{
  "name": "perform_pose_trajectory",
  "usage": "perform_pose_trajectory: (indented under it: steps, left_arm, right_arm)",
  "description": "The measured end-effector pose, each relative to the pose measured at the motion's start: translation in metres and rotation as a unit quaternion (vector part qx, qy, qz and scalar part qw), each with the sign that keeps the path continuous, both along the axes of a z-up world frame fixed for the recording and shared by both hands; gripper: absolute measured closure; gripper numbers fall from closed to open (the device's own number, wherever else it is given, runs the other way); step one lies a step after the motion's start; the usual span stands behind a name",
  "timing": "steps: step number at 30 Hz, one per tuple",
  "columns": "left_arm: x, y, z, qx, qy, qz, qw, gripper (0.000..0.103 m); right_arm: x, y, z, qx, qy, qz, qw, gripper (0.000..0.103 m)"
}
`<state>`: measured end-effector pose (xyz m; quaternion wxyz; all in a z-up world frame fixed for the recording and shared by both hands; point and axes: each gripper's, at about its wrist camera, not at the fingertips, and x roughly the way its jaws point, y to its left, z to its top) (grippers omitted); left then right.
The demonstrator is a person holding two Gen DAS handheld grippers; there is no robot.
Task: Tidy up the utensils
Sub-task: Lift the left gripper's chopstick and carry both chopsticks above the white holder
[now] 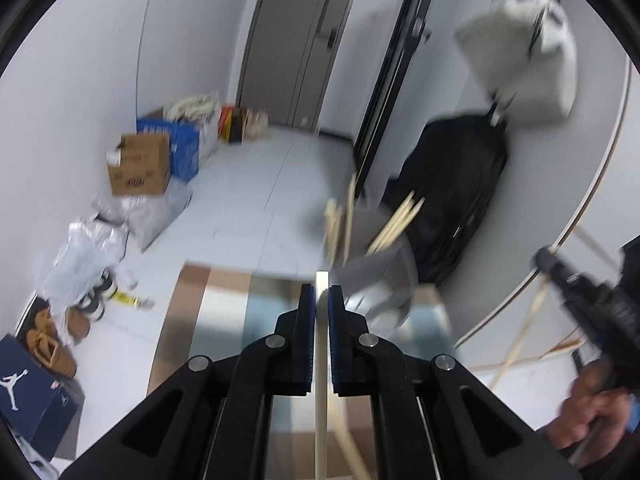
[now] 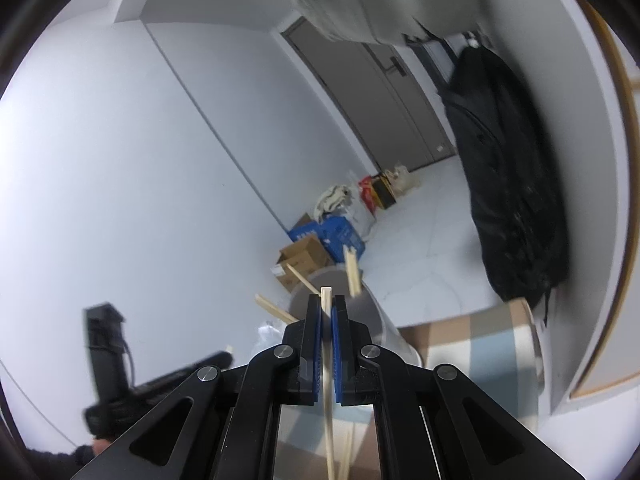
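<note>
In the left wrist view my left gripper (image 1: pixel 322 292) is shut on a pale wooden chopstick (image 1: pixel 321 380) that runs straight back between the blue pads. Ahead and to its right a grey cylindrical holder (image 1: pixel 380 280) stands with several chopsticks (image 1: pixel 394 220) sticking out of it. The right gripper (image 1: pixel 584 284) shows at the right edge, held by a hand (image 1: pixel 592 412). In the right wrist view my right gripper (image 2: pixel 327 300) is shut on a chopstick (image 2: pixel 329 392), just in front of the same holder (image 2: pixel 368 316) with its chopsticks (image 2: pixel 352 272). The left gripper (image 2: pixel 108 364) shows blurred at the lower left.
The holder stands on a table with a checked cloth (image 1: pixel 224 304) (image 2: pixel 472 340). Loose chopsticks (image 1: pixel 520 340) lie at the right. On the floor beyond are cardboard boxes (image 1: pixel 138 164), bags and shoes. A black bag (image 1: pixel 456 192) hangs on the wall under a white one (image 1: pixel 524 52).
</note>
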<state>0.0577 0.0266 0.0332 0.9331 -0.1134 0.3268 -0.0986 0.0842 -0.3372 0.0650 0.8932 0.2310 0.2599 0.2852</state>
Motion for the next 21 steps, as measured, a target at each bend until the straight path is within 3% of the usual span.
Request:
perform_pose_trajectory:
  steps: [6,11,16,21]
  left_arm:
    - [0.013,0.0,0.046,-0.038,-0.074,0.006,0.9966,0.101]
    - [0.034,-0.001,0.069,-0.055,-0.137,0.017,0.9889,0.101]
    - [0.06,-0.003,0.078,-0.055,-0.184,0.043,0.9805,0.101]
    - [0.08,-0.001,0.07,-0.048,-0.209,0.066,0.9745,0.101]
  right_arm:
    - [0.018,0.024,0.044,-0.013,-0.045,0.017,0.999,0.099]
    - [0.042,0.043,0.077,-0.029,-0.074,0.021,0.997,0.099]
    - [0.073,0.055,0.094,-0.041,-0.092,0.004,0.995,0.099]
    - [0.103,0.064,0.09,-0.039,-0.095,-0.019,0.995,0.099]
